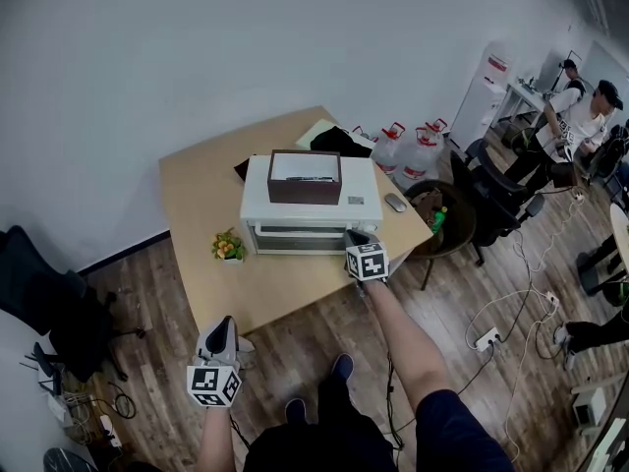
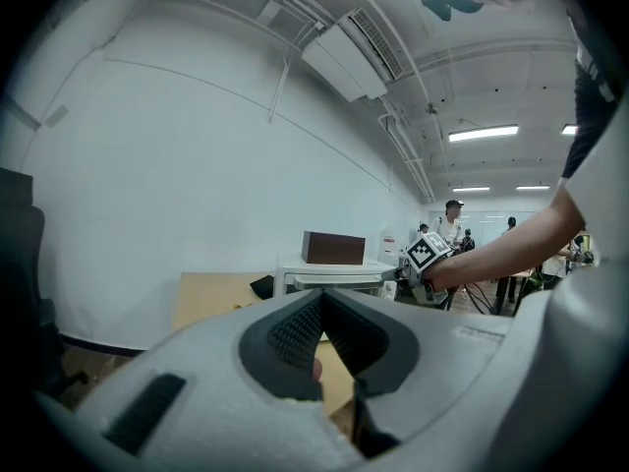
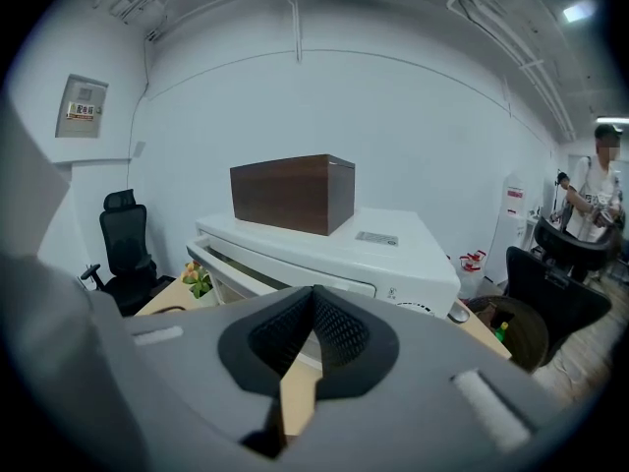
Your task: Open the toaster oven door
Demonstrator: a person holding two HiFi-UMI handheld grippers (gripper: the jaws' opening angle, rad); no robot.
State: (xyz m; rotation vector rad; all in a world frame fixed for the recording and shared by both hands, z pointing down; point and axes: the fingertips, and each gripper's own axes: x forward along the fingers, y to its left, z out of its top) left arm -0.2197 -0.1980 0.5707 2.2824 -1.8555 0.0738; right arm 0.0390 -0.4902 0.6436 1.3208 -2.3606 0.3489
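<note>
Up on the desk [image 1: 197, 205], the toaster oven [image 1: 310, 209] sits closed with the right gripper [image 1: 356, 239] off its near right corner, jaws pinched together on nothing, so I'd spread them and pull the top handle [image 3: 246, 264] mid-bar; left gripper [image 1: 224, 328] hangs low, also pinched empty.

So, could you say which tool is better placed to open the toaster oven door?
Right: the right tool is at the toaster oven door; the left tool hangs clear of the table.
</note>
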